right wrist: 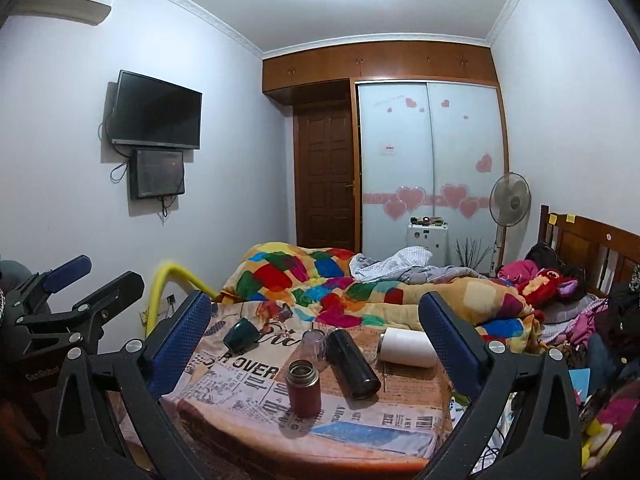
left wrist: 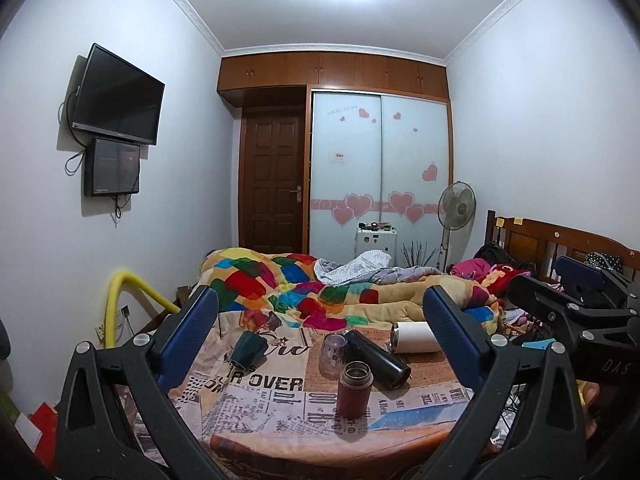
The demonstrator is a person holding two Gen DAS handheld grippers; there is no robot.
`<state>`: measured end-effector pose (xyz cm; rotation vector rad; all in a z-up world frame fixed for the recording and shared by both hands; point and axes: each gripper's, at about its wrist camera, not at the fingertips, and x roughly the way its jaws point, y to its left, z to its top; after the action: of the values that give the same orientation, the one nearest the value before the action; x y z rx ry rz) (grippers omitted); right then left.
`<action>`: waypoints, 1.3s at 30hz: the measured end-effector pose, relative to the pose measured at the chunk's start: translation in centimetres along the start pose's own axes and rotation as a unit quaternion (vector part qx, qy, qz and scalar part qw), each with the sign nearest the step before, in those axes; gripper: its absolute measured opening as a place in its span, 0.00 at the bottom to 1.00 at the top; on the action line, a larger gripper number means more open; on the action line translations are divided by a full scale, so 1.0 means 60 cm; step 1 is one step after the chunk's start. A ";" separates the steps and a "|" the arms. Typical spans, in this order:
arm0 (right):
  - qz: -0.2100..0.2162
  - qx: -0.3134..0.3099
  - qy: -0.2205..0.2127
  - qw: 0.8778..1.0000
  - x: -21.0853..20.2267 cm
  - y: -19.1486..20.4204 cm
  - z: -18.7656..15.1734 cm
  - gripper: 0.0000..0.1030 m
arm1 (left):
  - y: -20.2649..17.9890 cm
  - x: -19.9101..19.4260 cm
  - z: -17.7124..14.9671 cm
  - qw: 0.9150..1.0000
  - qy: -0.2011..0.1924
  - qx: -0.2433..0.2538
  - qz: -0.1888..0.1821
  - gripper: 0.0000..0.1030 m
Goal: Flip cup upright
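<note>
Beyond hand-held gripper (left wrist: 320, 332), toppled green cup (left wrist: 248, 347)

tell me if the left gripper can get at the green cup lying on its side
Probably yes: the left gripper is open and empty, and the green cup lies alone on the table's left side, apart from the flasks.

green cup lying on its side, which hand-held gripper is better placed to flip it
Left, probably. The green cup lies at the table's left end, close by the open left hand-held gripper; the right hand-held gripper is further off.
</note>
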<state>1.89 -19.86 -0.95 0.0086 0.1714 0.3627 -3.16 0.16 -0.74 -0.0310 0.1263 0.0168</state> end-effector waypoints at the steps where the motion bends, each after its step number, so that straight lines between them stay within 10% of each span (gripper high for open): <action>1: 0.000 0.000 0.000 1.000 -0.001 0.000 -0.001 1.00 | 0.000 0.001 -0.001 1.000 0.001 0.000 -0.001 1.00; 39: -0.001 0.004 0.009 1.000 -0.011 -0.006 -0.006 1.00 | -0.014 0.015 -0.010 1.000 0.016 0.009 -0.007 1.00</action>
<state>1.34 -20.44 -1.24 0.0141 0.1904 0.3601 -2.31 -0.66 -1.44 -0.0137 0.1586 0.0020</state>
